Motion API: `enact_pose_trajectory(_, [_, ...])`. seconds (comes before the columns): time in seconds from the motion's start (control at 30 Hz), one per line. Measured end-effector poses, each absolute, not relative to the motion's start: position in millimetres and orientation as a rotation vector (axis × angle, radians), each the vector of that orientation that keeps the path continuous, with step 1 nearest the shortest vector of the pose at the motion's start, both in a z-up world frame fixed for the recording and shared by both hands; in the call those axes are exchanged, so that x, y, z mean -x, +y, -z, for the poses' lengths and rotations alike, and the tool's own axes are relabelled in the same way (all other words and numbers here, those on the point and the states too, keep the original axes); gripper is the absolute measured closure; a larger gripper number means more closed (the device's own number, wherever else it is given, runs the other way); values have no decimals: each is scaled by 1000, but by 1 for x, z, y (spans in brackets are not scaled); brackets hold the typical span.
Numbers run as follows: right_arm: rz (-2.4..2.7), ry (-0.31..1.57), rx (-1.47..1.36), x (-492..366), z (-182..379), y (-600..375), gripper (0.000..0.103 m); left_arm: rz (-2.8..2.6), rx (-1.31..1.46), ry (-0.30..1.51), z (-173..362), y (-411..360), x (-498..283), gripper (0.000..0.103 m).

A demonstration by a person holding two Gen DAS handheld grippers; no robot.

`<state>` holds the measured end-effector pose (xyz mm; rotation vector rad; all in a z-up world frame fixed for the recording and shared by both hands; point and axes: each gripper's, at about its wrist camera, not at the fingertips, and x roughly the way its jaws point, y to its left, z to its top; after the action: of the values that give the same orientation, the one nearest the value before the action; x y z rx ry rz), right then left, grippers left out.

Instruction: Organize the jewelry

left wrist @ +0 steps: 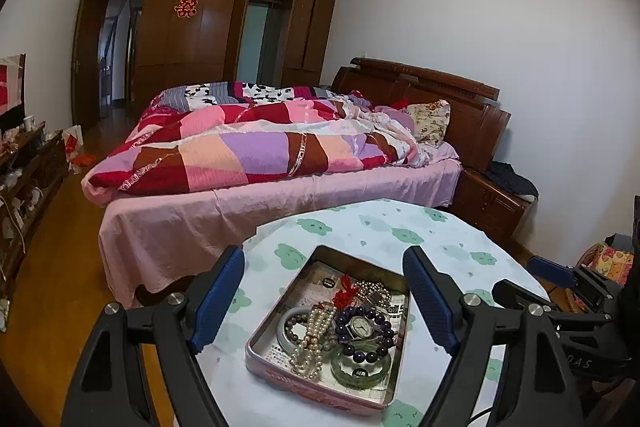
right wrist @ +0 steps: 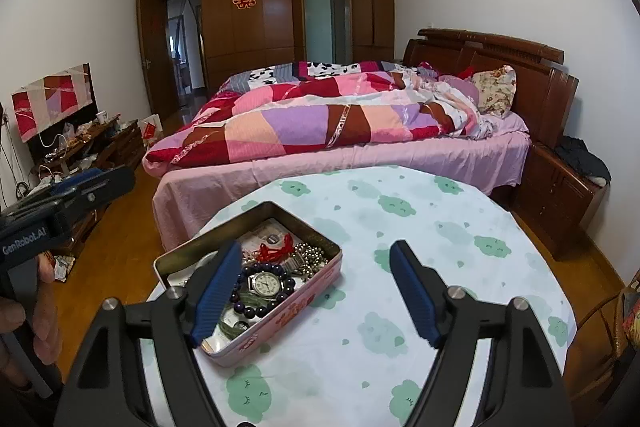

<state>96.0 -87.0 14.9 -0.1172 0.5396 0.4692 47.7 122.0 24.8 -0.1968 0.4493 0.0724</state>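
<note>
An open pink tin box (left wrist: 256, 361) (right wrist: 316, 291) sits on the round table (left wrist: 400, 227) (right wrist: 440, 267) and holds mixed jewelry. Inside are a pearl necklace (left wrist: 312, 339), a wristwatch (left wrist: 362, 325) (right wrist: 265, 283) lying on a dark purple bead bracelet (left wrist: 384, 337) (right wrist: 240, 297), a red tassel (left wrist: 346, 293) (right wrist: 276, 251), a silver bead chain (right wrist: 312, 259) and a green glass jar (left wrist: 360, 367). My left gripper (left wrist: 324, 259) is open and empty, above the tin. My right gripper (right wrist: 318, 251) is open and empty, over the tin's right edge.
The table has a white cloth with green clouds. A bed (left wrist: 280, 155) (right wrist: 340, 131) with a patchwork quilt stands behind it. A low cabinet (right wrist: 80, 147) with clutter lines the left wall. A nightstand (right wrist: 560, 195) stands right. The other gripper shows at each view's edge (left wrist: 560, 275) (right wrist: 60, 199).
</note>
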Motion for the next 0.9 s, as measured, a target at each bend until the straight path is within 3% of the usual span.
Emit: enact_pose_trajectory(0.9, [-471,547,114,-92,-10,-86,20,-79,190,455,-20,121,-50,22])
